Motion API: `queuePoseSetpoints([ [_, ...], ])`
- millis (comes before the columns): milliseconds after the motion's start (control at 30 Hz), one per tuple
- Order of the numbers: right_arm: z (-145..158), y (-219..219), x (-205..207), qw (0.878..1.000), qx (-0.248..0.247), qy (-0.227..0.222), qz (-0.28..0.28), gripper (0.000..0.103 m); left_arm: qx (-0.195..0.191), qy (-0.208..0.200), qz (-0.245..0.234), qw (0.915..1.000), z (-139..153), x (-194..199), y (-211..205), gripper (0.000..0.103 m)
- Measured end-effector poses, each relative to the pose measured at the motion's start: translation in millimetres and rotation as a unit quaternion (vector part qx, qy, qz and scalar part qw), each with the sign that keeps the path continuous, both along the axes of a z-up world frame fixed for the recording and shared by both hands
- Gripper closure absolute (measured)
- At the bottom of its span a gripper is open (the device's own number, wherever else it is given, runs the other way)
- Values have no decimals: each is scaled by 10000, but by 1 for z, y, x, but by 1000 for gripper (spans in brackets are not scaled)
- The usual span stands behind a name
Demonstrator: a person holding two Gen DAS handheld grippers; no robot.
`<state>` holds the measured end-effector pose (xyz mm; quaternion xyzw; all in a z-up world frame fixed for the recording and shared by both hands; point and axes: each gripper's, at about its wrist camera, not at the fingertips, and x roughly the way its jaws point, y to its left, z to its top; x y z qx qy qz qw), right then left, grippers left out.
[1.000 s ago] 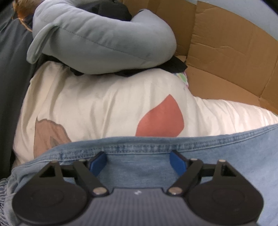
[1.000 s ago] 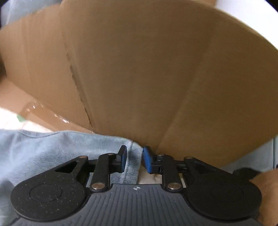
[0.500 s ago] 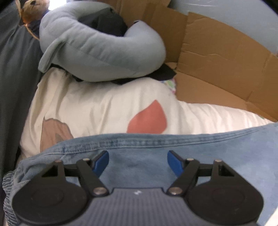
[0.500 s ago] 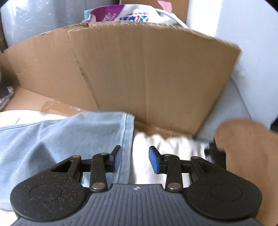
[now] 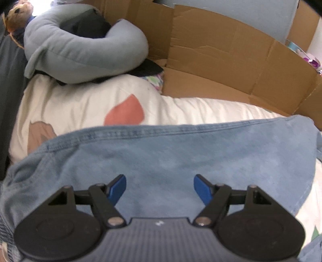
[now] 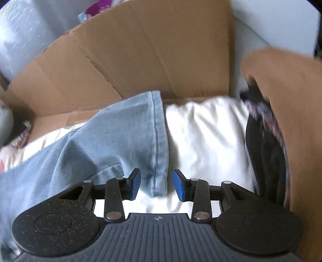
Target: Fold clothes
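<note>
This is a home, most likely a bedroom. A cream quilt (image 5: 84, 100) with red and brown leaf shapes covers a soft bed. At its far left corner lie a grey U-shaped cushion (image 5: 84, 54) and a brown plush toy (image 5: 17, 14). Flattened cardboard (image 5: 221, 58) stands along the far edge, against a pale wall (image 5: 231, 12), and denim jeans (image 5: 171, 157) lie spread on the quilt.
</note>
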<state>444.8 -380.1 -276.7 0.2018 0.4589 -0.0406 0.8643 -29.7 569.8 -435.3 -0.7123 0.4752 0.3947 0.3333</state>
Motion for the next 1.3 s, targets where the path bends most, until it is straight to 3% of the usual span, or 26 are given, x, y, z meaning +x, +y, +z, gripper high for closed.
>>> queuePoseSetpoints([
  [167,-23,-6,-13,9959,810,115,-384,59,-85,-34,283,9996,6,8,-8,26],
  [300,-39,-5,-18,9885,1366,162,-622,49,-189,-95,370,9991,6,13,-15,26],
  [433,-53,-6,-19,9796,1811,102,-865,48,-265,-98,408,9988,4,14,-20,26],
  [567,-66,-10,-22,9659,2274,-128,-1228,40,-301,-85,437,9986,2,15,-23,26],
  [867,-72,-15,-20,9512,2414,-643,-1810,41,-414,-134,364,9984,0,21,-31,26],
  [1033,-58,-17,-16,9533,2324,-802,-1754,60,-413,-253,288,9984,2,28,-31,26],
  [1100,-51,-18,-15,9550,2260,-860,-1718,77,-393,-317,221,9985,3,32,-30,26],
  [1167,-44,-22,-16,9555,2202,-932,-1725,88,-372,-368,161,9985,5,35,-29,26],
  [1300,-27,-30,-20,9596,2017,-1097,-1628,93,-312,-483,58,9983,10,43,-25,26],
])
